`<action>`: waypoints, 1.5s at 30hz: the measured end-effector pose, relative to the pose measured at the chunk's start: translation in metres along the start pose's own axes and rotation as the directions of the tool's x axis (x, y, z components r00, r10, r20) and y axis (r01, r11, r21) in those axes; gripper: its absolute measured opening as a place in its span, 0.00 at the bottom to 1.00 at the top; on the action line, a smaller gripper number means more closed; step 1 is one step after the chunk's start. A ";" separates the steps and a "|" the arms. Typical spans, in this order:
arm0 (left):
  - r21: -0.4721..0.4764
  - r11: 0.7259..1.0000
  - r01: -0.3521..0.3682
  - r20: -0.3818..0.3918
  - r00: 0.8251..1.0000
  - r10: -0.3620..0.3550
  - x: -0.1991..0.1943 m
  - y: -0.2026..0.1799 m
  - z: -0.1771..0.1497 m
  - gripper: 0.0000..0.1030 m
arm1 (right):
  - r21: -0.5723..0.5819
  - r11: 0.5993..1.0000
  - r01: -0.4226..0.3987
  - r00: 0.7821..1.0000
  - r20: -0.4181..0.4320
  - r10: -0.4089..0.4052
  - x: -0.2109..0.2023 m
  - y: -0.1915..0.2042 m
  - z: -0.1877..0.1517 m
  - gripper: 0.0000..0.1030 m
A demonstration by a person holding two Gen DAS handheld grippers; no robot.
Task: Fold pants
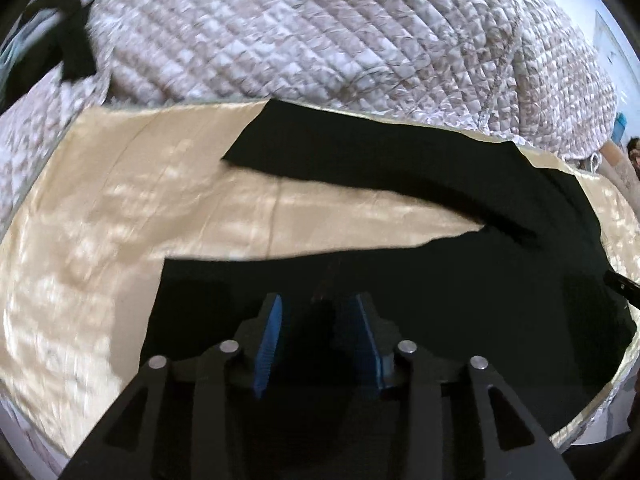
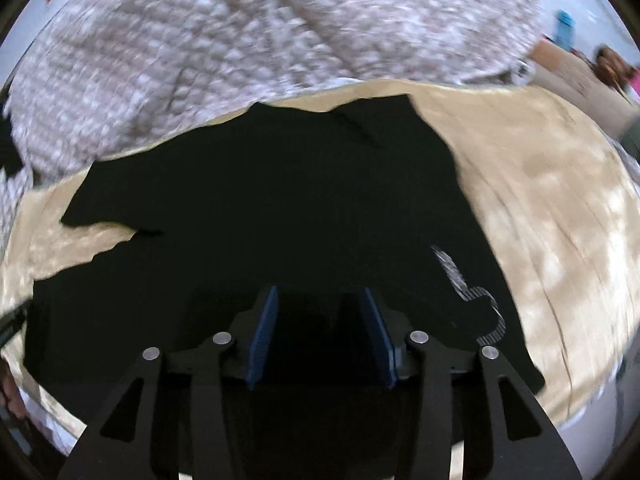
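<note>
Across a shiny beige satin sheet a pair of black fabric pants is spread flat, its two legs parted and reaching left, the waist end lying to the right. Beyond it, on the far side, a quilted beige-and-white patterned blanket is heaped. Over the near leg the left gripper is held released; over the waist part the right gripper is likewise held unclenched, nothing grasped

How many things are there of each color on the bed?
Black: 1, the pants
Tan: 1, the sheet
White and brown: 1, the quilt
Total: 3
</note>
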State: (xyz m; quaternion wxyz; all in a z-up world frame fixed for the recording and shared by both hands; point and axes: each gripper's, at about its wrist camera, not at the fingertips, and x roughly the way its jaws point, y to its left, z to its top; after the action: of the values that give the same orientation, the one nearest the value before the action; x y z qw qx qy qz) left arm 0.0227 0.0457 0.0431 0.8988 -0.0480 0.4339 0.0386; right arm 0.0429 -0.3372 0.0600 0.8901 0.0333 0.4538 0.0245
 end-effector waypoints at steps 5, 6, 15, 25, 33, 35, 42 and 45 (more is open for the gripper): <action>0.035 0.999 -0.014 -0.013 1.000 0.014 0.023 -0.004 0.009 0.43 | -0.019 1.000 0.023 0.999 -0.046 -0.024 0.026 -0.005 0.006 0.44; 0.028 0.999 -0.023 -0.020 1.000 0.023 0.028 -0.001 0.008 0.43 | -0.008 1.000 0.028 0.998 -0.059 -0.028 0.030 -0.009 0.006 0.44; -0.010 0.999 -0.044 -0.002 0.999 0.044 0.024 0.007 0.007 0.48 | 0.068 0.998 0.017 1.000 -0.014 -0.016 0.022 -0.024 0.013 0.44; 0.077 0.996 0.040 0.007 0.999 -0.041 0.006 -0.028 -0.014 0.48 | -0.045 0.993 -0.105 0.994 -0.004 0.105 0.014 0.030 -0.002 0.44; 0.144 0.988 0.056 -0.003 0.998 -0.056 0.009 -0.046 -0.026 0.50 | -0.251 0.960 -0.122 0.992 -0.048 0.114 0.024 0.086 -0.027 0.44; 0.136 0.989 0.055 -0.005 0.998 -0.055 0.008 -0.045 -0.025 0.50 | -0.251 0.960 -0.120 0.993 -0.037 0.114 0.024 0.085 -0.026 0.44; 0.129 0.991 0.036 0.004 0.999 -0.037 0.012 -0.041 -0.021 0.51 | -0.185 0.979 -0.083 0.996 0.007 0.086 0.018 0.067 -0.016 0.44; 0.129 0.991 0.021 0.006 1.000 -0.022 0.016 -0.040 -0.020 0.55 | -0.134 0.988 -0.081 0.997 -0.019 0.079 0.025 0.055 -0.014 0.44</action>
State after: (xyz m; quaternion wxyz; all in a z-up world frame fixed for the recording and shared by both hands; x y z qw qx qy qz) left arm 0.0213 0.0041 0.0201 0.9020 0.0053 0.4318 0.0009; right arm 0.0460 -0.2800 0.0359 0.8857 -0.0087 0.4553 0.0908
